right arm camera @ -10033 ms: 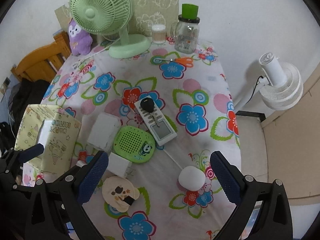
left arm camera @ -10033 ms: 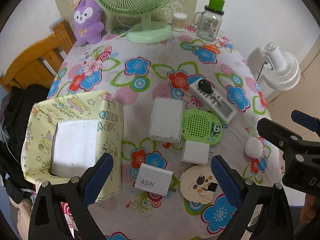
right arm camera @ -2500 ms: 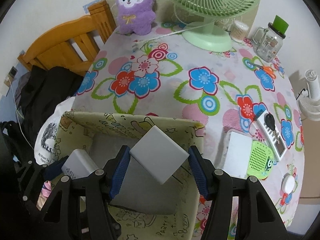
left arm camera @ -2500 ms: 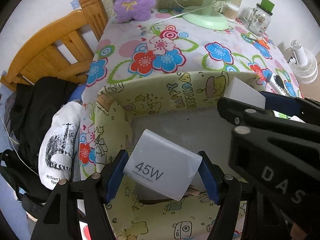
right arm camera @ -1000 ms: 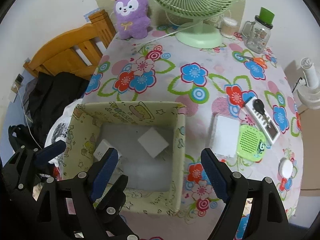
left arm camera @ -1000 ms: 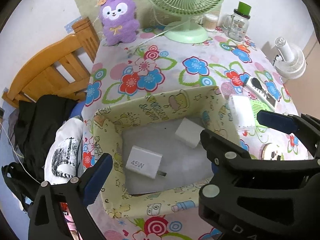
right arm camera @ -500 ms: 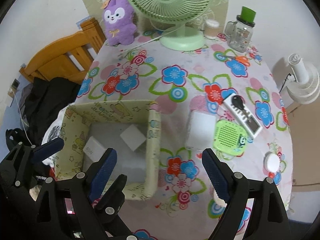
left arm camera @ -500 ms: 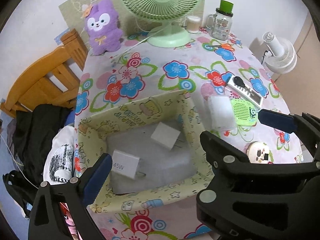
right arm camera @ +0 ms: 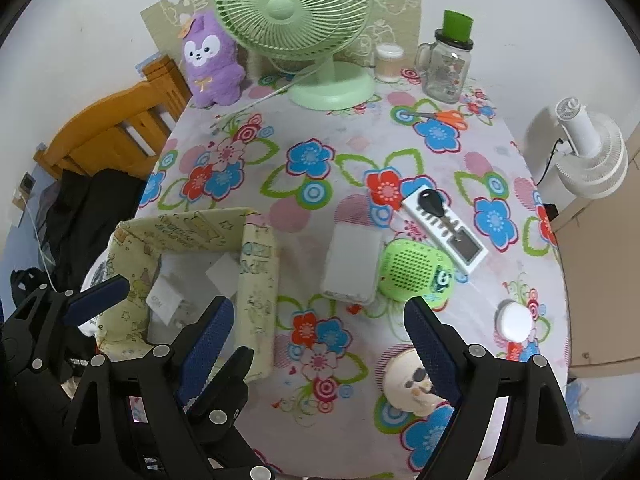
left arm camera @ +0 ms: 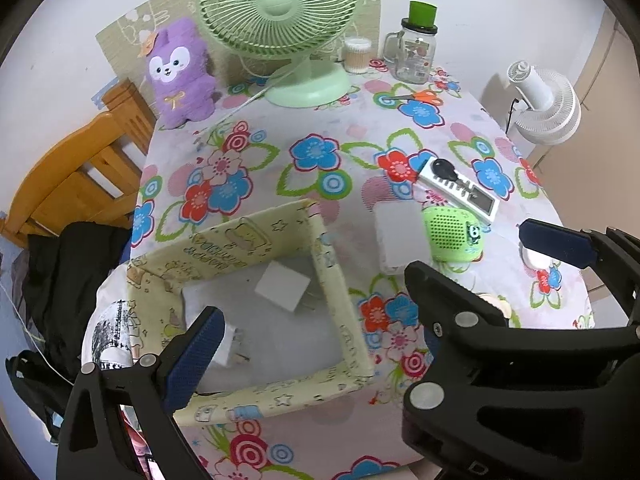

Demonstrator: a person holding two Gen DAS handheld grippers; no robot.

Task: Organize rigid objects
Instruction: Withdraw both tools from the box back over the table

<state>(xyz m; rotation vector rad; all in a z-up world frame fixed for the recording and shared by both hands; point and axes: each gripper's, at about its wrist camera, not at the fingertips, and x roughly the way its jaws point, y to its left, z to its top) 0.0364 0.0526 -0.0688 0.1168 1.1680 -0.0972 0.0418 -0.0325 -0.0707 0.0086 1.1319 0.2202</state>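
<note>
A yellow cartoon-print box [left arm camera: 336, 300] [right arm camera: 256, 280] stands at the table's near left corner. Two white chargers lie loose in it. The plain cube [left arm camera: 283, 285] [right arm camera: 222, 272] is nearer the far wall. The 45W charger [left arm camera: 229, 340] [right arm camera: 166, 300] is at the near left, half hidden by a blue pad in the left wrist view. My left gripper [left arm camera: 320, 360] [right arm camera: 160, 340] hangs open over the box's near side; my right gripper's body hides its right finger. My right gripper [right arm camera: 318, 348] [left arm camera: 496, 264] is open and empty above the cloth right of the box.
Right of the box lie a flat white case [right arm camera: 352, 264], a green speaker [right arm camera: 416, 270], a white remote with a black key [right arm camera: 444, 232], a white puck [right arm camera: 514, 320] and a round cream item [right arm camera: 412, 384]. A green fan [right arm camera: 320, 40], purple plush [right arm camera: 212, 64] and jar [right arm camera: 446, 68] stand at the back.
Both grippers have drifted right and slightly up, so the box has slid left in both views. Both chargers, held a moment earlier, lie still in the box.
</note>
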